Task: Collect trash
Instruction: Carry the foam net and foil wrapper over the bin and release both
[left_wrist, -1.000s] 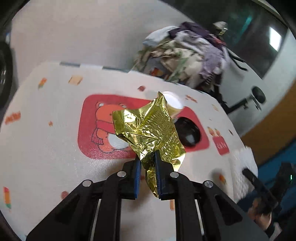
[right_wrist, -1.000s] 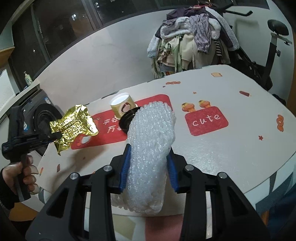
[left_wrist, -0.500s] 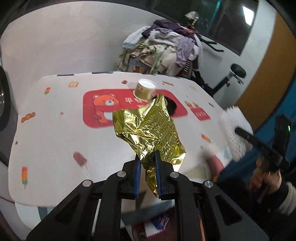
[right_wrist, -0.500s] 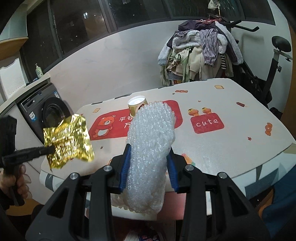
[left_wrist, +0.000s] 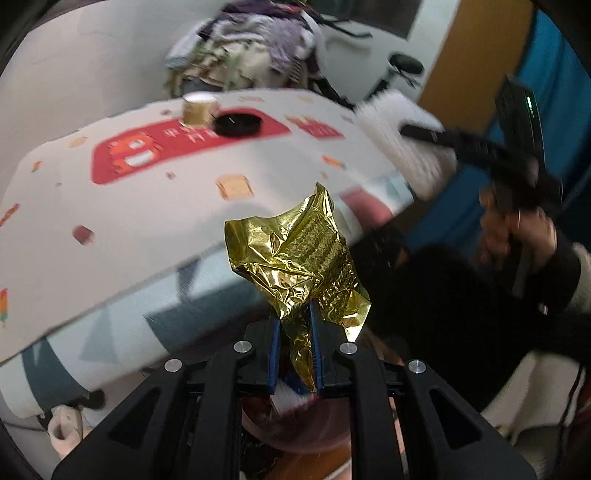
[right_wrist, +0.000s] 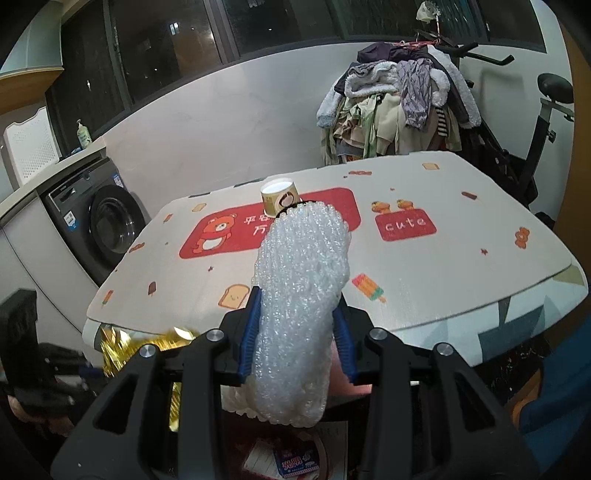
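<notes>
My left gripper (left_wrist: 295, 317) is shut on a crumpled gold foil wrapper (left_wrist: 299, 262), held below and in front of the table's near edge. The wrapper also shows blurred in the right wrist view (right_wrist: 144, 343), low at the left. My right gripper (right_wrist: 297, 314) is shut on a roll of white bubble wrap (right_wrist: 299, 295), held in front of the table edge. The bubble wrap appears blurred in the left wrist view (left_wrist: 402, 136). A paper cup (right_wrist: 279, 195) and a black lid (left_wrist: 238, 125) remain on the table.
The table (right_wrist: 424, 280) has a cartoon-print cloth. A bin with trash inside (right_wrist: 295, 461) sits below my grippers. A washing machine (right_wrist: 99, 225) stands at the left. A clothes pile (right_wrist: 399, 103) and an exercise bike (right_wrist: 543, 122) stand behind the table.
Both grippers have pulled back off the table and dropped lower. The gold wrapper has gone from above the tabletop to below its front edge. Both loads stay gripped.
</notes>
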